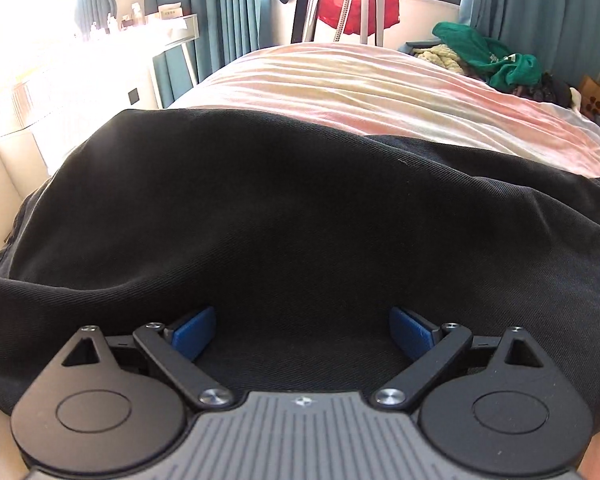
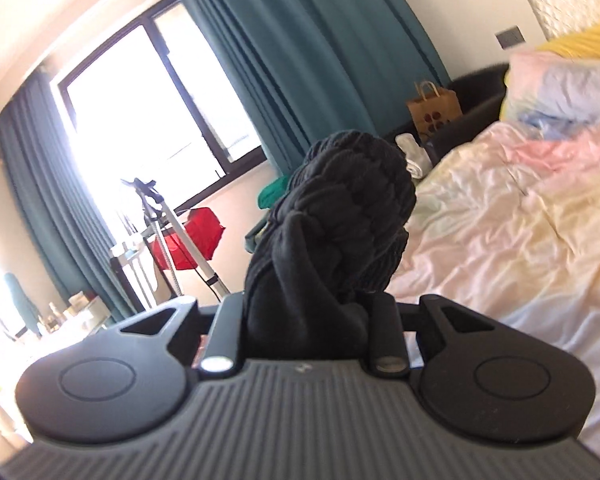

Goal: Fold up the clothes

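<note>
We see the bed [image 1: 340,84] in its pastel sheet, carrying the black garment [image 1: 284,216], a green clothes pile [image 1: 496,60] and 1 pillow [image 2: 560,88].

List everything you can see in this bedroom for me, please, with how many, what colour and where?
black twill garment: one, black, spread on the bed in front of the left gripper
bunched black ribbed fabric: one wad, black, clamped in the right gripper
pastel tie-dye bedsheet: one, pink, yellow and white, covering the bed
green garment: one, green, on a heap at the bed's far corner
teal curtains: several panels, teal, by the windows
red fabric item: one, red, by the window
brown paper bag: one, brown, beside the bed
pillows: pastel and yellow, at the bed's head
left gripper: one, black with blue pads, open
right gripper: one, black, shut on fabric
</note>
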